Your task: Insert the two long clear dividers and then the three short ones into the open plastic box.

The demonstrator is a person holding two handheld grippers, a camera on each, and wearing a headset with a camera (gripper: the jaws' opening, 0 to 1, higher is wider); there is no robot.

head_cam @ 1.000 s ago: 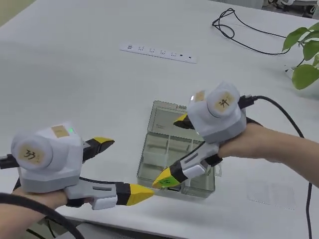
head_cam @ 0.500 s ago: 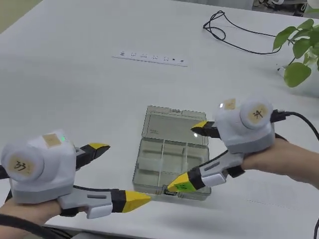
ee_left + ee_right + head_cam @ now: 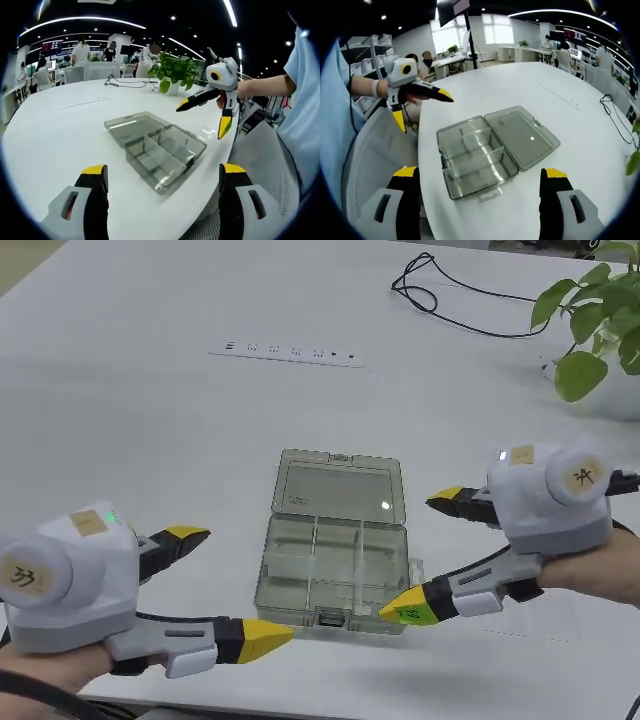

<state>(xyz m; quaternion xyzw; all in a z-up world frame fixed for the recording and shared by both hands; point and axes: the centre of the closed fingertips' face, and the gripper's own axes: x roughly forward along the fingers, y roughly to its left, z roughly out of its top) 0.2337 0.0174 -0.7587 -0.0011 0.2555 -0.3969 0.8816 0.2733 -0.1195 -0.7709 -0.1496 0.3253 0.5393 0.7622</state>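
The right gripper (image 3: 418,556) has drawn back rightward off the plastic box (image 3: 340,488).

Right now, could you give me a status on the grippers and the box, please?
Left gripper, right gripper: jaws open, empty, flanking box. Box lid open, dividers inside. Power strip far behind.
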